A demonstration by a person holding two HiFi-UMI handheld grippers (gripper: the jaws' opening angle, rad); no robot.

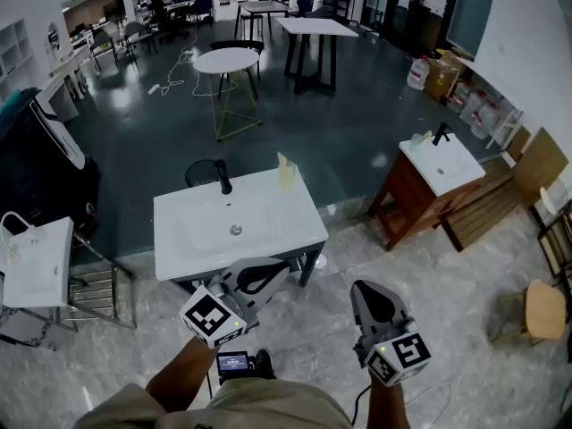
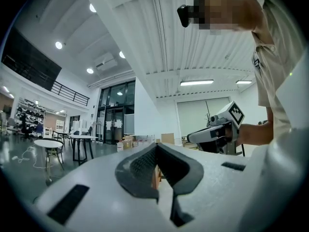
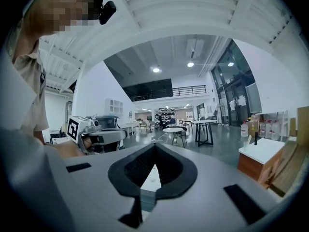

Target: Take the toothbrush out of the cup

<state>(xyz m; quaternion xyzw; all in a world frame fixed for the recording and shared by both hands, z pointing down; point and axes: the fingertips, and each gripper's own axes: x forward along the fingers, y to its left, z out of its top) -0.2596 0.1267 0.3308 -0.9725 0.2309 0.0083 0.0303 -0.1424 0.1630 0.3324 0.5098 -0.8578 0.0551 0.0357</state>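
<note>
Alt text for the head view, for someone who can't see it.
A person holds a left gripper and a right gripper, both shut, facing a white sink unit with a cup at its far right corner.

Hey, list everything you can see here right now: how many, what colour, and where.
washbasin: one, white, centre, just ahead of the person
tap: one, black, back edge of that washbasin
cup: one, pale, back right corner of that washbasin; contents too small to tell
second washbasin: one, white top on a brown cabinet, right
round table: one, white, beyond the washbasin
rectangular table: one, white top, dark legs, further back
bag: one, white, far left
left tongs: one, grey, shut, empty
right tongs: one, grey, shut, empty
</note>
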